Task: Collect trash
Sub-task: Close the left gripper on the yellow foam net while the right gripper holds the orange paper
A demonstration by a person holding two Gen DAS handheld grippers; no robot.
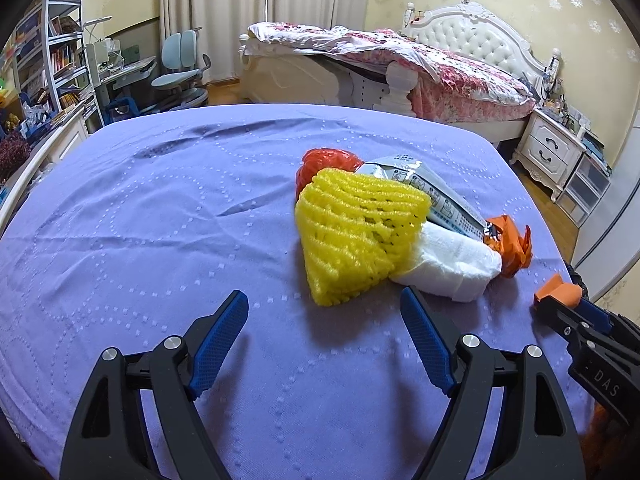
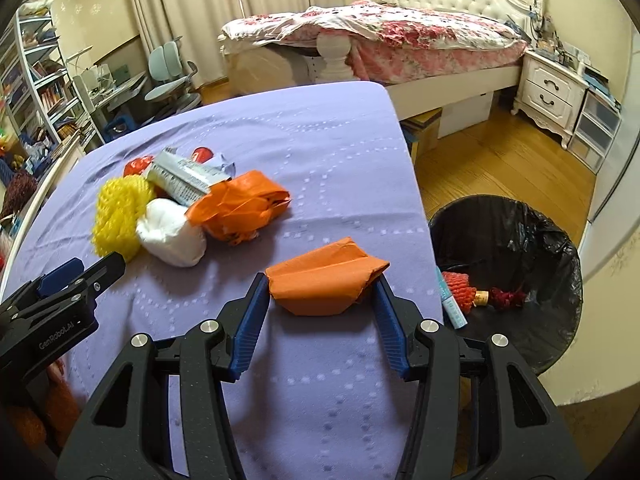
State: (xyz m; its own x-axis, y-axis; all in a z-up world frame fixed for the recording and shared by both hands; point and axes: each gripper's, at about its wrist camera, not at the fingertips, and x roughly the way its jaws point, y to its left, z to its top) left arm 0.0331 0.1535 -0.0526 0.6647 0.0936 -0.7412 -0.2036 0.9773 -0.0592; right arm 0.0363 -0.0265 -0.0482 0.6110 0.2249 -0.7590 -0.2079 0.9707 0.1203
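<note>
Right gripper (image 2: 322,288): jaws clamped on the orange paper wad (image 2: 326,280), both blue pads pressed into its ends, wad sitting at 12 o'clock between the tips, just over the purple cloth (image 2: 280,128). Whether it is lifted clear of the cloth, cannot tell. The wad looks light, crushable and dry, so it should not slip; the grip across its long axis looks fine, and a harder squeeze would only crumple it more.

Left gripper (image 1: 324,304): jaws spread wide, nothing between them, tips apart over bare cloth.

Out from the left jaws, at 1 o'clock, near: the yellow foam net (image 1: 356,232), soft, springy and near weightless; best pinched across its nearest corner or its thin flat side. Touching it on the right, the white tissue wad (image 1: 452,264), soft and compressible, can be taken anywhere. Behind those, the silver wrapper (image 1: 436,192), thin and slick, likely to slide, so an edge or fold is the place to grab. At the far end a red bag (image 1: 328,160), and at 2 o'clock an orange crumpled wrapper (image 1: 512,244).

In the right wrist view the bin (image 2: 552,280) stands at 3 o'clock on the floor beside the cloth edge, black liner, some trash already inside. The drop there looks short.
</note>
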